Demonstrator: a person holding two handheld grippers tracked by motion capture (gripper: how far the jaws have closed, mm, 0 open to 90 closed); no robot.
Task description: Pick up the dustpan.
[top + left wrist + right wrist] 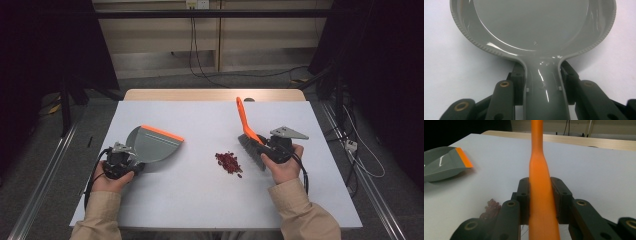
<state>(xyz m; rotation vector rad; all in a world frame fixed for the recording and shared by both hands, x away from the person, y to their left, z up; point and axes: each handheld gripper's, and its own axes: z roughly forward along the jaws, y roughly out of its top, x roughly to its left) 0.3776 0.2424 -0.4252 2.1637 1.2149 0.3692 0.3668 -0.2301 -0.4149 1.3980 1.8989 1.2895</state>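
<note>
Both hands hold firm: my left hand-held gripper (pixel 121 159) clamps the light, stiff dustpan (pixel 152 143) by its handle, my right hand-held gripper (pixel 270 148) the brush (pixel 248 134); loose red crumbs (pixel 228 162) lie mid-table between them.

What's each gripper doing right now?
Left gripper: closed on the dustpan handle.
Right gripper: closed on the brush handle.

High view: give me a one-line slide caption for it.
Left gripper holds a grey dustpan, right gripper a brush, with red crumbs between them on the white table.
</note>
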